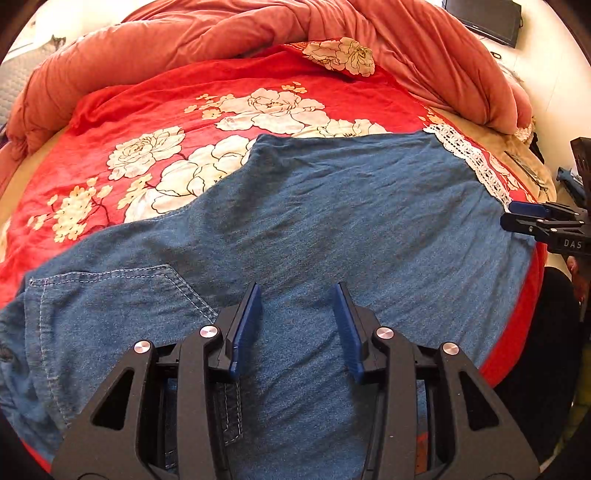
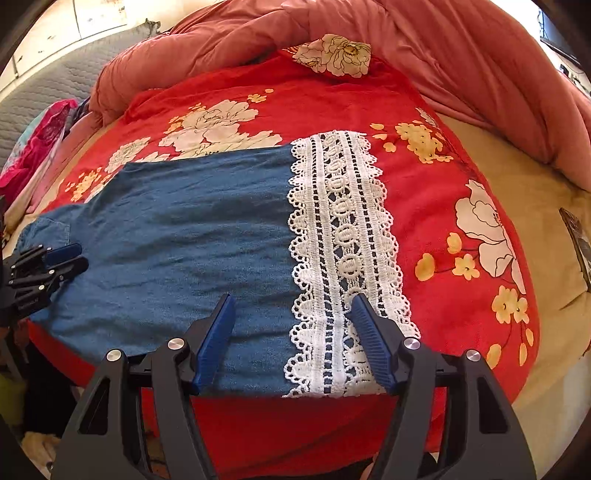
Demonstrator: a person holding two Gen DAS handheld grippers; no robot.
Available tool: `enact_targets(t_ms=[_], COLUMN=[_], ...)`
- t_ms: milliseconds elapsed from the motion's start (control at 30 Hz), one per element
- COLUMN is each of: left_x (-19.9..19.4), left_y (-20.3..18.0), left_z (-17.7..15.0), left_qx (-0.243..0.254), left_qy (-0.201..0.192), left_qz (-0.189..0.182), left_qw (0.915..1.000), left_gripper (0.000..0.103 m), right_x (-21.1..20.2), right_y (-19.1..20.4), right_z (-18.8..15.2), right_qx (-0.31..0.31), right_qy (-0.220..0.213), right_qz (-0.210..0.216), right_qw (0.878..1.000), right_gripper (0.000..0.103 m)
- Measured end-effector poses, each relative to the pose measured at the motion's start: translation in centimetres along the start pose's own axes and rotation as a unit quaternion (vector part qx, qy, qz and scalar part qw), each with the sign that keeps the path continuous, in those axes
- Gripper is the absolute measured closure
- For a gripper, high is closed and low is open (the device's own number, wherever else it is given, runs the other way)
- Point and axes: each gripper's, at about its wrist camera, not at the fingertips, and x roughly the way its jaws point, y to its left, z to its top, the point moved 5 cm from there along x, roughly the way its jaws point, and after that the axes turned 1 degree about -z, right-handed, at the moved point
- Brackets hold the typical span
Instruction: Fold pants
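We see bed with red floral cover (image 2: pixel 424 206), tan sheet (image 2: pixel 546 258) exposed at right edge. Salmon quilt (image 1: pixel 221 33) bunched along far side. Grey quilted headboard (image 2: pixel 55 92) at left, pink cloth (image 2: pixel 40 136) beside it. Dark monitor (image 1: pixel 484 16) on white wall (top right corner). Lighting bright, even.
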Motion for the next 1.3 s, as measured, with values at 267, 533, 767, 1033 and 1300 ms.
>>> enact_targets(t_ms=[267,533,767,1033,1300], left_x=[-1.5,-3.7,-5.6,-5.3,-2.0], left_y=[-0.5,-2.4,-4.5,-8.0,-10.2], left_z=[-0.3,-0.4,0.4,3.5,7.1], left_qx=[-0.008,0.001,0.021,0.078,0.118], left_qy=[-0.009,-0.021,-0.037,-0.047,-0.025], left_qz=[-0.003,-0.017,-0.030,-0.030,-0.032], left_qw=[0.9999,0.9996,0.9986,0.9954,0.9922], left_gripper=[0.060,0.047,0.030,0.011,0.010], right_x=[-2.0,-5.9,-8.7,-9.7,-8.7], right_y=[-0.2,-0.4,-0.6,-2.3,-3.7], right_z=[0.1,-0.1,0.0,-0.8,-1.6], right_qx=[0.037,0.061,0.072,0.107,0.136], right_qy=[-0.036,-0.080,-0.121,-0.137,-0.129], right_qz=[0.019,0.018,0.002,-0.002,-0.009], right_qw=[0.999,0.995,0.990,0.985,0.982], right_gripper=[0.033,0.025,0.007,0.006,0.005])
